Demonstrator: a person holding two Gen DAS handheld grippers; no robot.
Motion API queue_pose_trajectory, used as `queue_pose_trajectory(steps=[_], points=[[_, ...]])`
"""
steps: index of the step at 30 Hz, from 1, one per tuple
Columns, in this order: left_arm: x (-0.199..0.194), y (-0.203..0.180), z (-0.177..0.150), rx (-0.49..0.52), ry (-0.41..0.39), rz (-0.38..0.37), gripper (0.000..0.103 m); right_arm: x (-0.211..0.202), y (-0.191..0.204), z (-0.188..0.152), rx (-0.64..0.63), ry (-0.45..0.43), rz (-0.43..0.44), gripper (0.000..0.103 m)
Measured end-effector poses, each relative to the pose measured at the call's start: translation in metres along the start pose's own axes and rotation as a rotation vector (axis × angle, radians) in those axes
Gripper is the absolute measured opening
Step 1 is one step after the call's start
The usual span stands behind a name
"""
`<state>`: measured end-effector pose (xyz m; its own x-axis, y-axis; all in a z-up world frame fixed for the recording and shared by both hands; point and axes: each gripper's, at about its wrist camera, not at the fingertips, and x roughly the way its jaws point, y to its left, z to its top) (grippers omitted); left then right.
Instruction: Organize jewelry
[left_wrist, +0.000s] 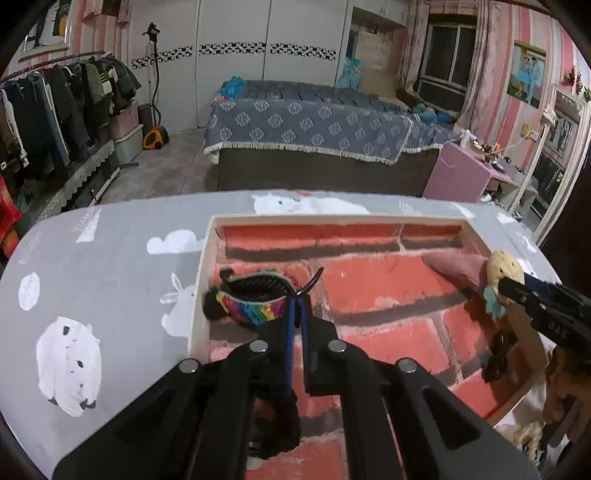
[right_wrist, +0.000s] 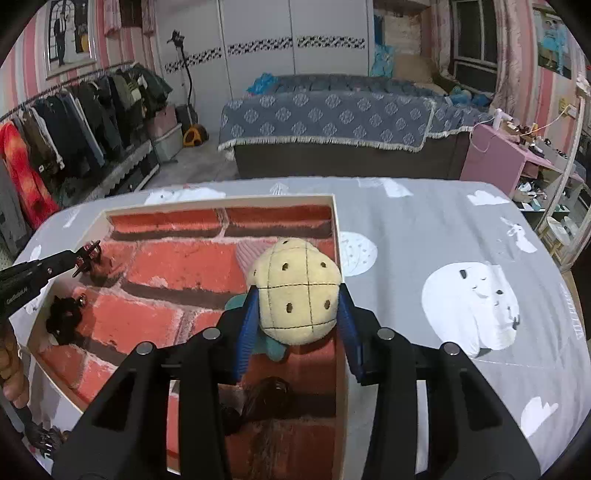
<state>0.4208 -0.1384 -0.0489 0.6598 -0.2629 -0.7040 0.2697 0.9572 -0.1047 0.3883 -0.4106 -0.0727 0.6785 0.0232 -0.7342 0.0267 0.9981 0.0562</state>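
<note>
We hold a rainbow-striped hair clip (left_wrist: 255, 301) with black teeth in the left claw (left_wrist: 297, 295). The claw's blue pads are pinched together on a thin dark prong of the clip, and the clip hangs just over the left side of the tray (left_wrist: 201, 280), near the cream wall. In the right wrist view the same claw (right_wrist: 86, 258) enters from the left with a small dark reddish piece at its tip, too small for us to make out clearly.

Our right claw (right_wrist: 297, 314) stands half wide around a plush toy (right_wrist: 297, 291), pale yellow with stitched black grid lines, dark dots and a teal part below. Both blue pads lie against its sides. The toy sits above the right side of the tray (right_wrist: 335, 221), close to the right wall; a pink cloth shape (right_wrist: 247, 253) lies just behind it.

The tray has a red brick-pattern floor and low cream walls. A black scrunchie (right_wrist: 64, 323) lies by its left wall, and a dark shiny piece (right_wrist: 271, 393) lies below the toy, under the claw.

Much of the middle of the tray floor lies bare. The counter (right_wrist: 424, 236), covered in grey cloth with white animal prints, is open to the right of the tray, and to the left in the left wrist view.
</note>
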Motion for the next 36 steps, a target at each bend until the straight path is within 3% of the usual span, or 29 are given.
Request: queue_pose_trajectory(steps=[11, 12, 13, 14, 17, 20, 24, 27, 29, 31, 33, 36], points=[[0.012, -0.002, -0.007, 0.009, 0.076, -0.023, 0.010, 0.004, -0.007, -0.003, -0.006, 0.009, 0.025, 0.052], [0.009, -0.002, -0.008, 0.008, 0.079, -0.035, 0.032, 0.000, -0.008, -0.002, -0.005, 0.000, 0.026, 0.057], [0.003, -0.002, -0.010, 0.009, 0.064, -0.029, 0.066, -0.008, -0.009, -0.002, -0.005, -0.020, 0.021, 0.060], [-0.009, -0.001, -0.011, 0.009, 0.022, -0.008, 0.075, -0.014, -0.010, -0.001, 0.000, -0.034, 0.022, 0.064], [-0.035, 0.004, -0.013, -0.003, -0.031, -0.009, 0.077, -0.045, -0.015, -0.001, 0.016, -0.097, 0.029, 0.067], [-0.085, 0.008, -0.022, 0.011, -0.128, 0.041, 0.077, -0.089, -0.019, -0.008, 0.002, -0.178, 0.012, 0.067], [-0.167, 0.015, -0.061, 0.041, -0.313, 0.154, 0.082, -0.156, -0.025, -0.035, -0.036, -0.294, -0.030, 0.075], [-0.202, 0.019, -0.105, 0.036, -0.375, 0.181, 0.084, -0.194, -0.032, -0.068, -0.019, -0.346, -0.035, 0.077], [-0.214, 0.014, -0.139, 0.057, -0.402, 0.193, 0.084, -0.211, -0.032, -0.096, 0.006, -0.368, -0.021, 0.078], [-0.221, 0.006, -0.162, 0.099, -0.431, 0.251, 0.084, -0.221, -0.026, -0.127, 0.018, -0.377, -0.006, 0.079], [-0.228, 0.002, -0.181, 0.113, -0.457, 0.289, 0.084, -0.228, -0.020, -0.150, 0.021, -0.386, -0.002, 0.080], [-0.236, 0.004, -0.192, 0.079, -0.466, 0.286, 0.084, -0.237, -0.007, -0.182, 0.001, -0.401, -0.029, 0.081]])
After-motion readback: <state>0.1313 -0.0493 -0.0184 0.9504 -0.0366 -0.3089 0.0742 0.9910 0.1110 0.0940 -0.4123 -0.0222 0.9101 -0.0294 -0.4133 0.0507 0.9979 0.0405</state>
